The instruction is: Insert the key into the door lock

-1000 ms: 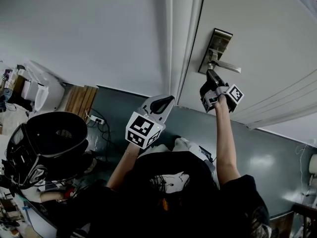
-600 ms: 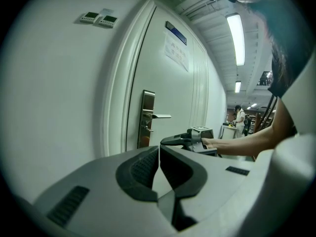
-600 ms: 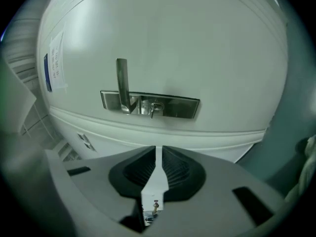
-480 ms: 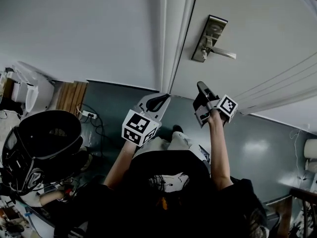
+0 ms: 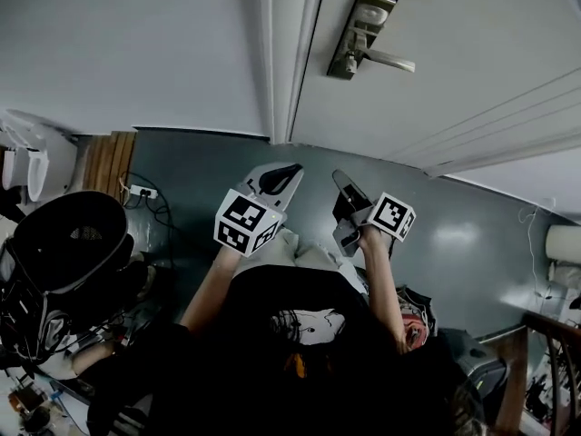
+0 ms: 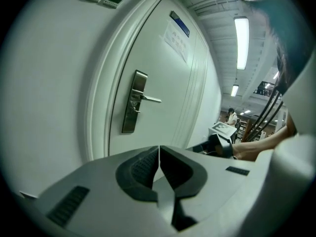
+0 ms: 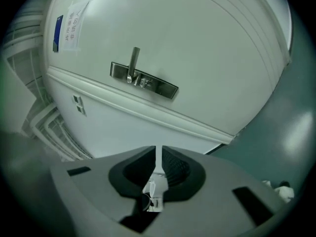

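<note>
The metal lock plate (image 5: 357, 33) with its lever handle (image 5: 390, 60) sits on the white door (image 5: 454, 80) at the top of the head view. My right gripper (image 5: 340, 182) hangs well below it, over the grey floor, and points toward the door. Its jaws are shut on a thin pale key (image 7: 158, 174), seen edge-on between the pads, with a ring at its base. In the right gripper view the lock plate (image 7: 144, 80) is far ahead of the right gripper (image 7: 159, 154). My left gripper (image 5: 289, 173) is shut with nothing in it, level with the right gripper. In the left gripper view the lock plate (image 6: 133, 102) is far off.
The door frame (image 5: 277, 53) and a white wall stand left of the door. A black rounded object (image 5: 68, 248), a power strip (image 5: 138, 190) and wooden boards (image 5: 103, 162) lie at the left on the floor. A paper notice (image 7: 71, 26) hangs on the door.
My right gripper has drawn back from the lock handle, down and away from the door, with the key. The left gripper has also moved back a little. The view has shifted.
</note>
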Motion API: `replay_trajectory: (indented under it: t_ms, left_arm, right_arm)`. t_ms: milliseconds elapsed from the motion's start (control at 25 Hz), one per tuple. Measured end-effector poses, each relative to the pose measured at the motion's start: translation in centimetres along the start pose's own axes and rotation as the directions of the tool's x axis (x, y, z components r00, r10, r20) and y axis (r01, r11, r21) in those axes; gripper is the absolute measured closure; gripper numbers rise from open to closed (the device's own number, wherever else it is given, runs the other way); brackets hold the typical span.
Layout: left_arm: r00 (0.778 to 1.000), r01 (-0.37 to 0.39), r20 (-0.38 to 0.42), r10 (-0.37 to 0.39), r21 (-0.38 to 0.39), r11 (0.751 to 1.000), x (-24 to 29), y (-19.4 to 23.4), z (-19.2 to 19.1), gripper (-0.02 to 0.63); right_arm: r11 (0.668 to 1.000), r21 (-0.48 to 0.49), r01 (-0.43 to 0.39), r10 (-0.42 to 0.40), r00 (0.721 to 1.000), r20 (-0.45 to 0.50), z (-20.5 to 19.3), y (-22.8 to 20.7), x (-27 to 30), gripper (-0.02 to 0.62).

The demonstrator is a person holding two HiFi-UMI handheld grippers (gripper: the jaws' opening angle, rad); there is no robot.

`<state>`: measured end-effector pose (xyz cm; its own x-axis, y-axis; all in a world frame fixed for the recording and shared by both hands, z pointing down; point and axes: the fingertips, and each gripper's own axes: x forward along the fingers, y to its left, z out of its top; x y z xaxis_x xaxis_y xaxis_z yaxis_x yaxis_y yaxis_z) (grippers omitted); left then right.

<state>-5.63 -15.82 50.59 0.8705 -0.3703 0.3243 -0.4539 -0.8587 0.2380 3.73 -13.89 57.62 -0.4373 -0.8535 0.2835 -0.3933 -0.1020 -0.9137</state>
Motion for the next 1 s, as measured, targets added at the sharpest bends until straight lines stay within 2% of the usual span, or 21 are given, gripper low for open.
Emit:
replay_trajectory:
  t_ms: [240,480,760,1000]
  left_arm:
    - [0.994,0.084,-0.069,-0.084,-0.014,0.996,2.0,-4.1,-2.5,0.594]
    - [0.987,0.13,-0.094,-0.128,0.013,0.991,2.8,-9.2,-3.0,0.594]
    - [0.987,0.124,-0.102,-0.121,0.026,0.992,1.2,-14.8,-3.9,0.594]
    - [0.991,0.071,-0.113,-0.066,0.046,0.996,-1.6,-16.2,-5.1,0.594]
  right_arm:
    - [0.999,-0.006,0.036,-0.036,0.999,0.022,-1.6,-1.3,-4.5,0.566]
    - [0.999,-0.029,0.02,-0.017,0.997,0.082,-1.1,-1.2,-9.5,0.566]
    - [0.988,-0.152,0.001,0.009,0.998,0.065,-2.7,-0.4,-14.9,0.566]
    - [0.972,-0.235,-0.026,0.042,0.997,0.062,-4.5,0.6,-17.3,0.58]
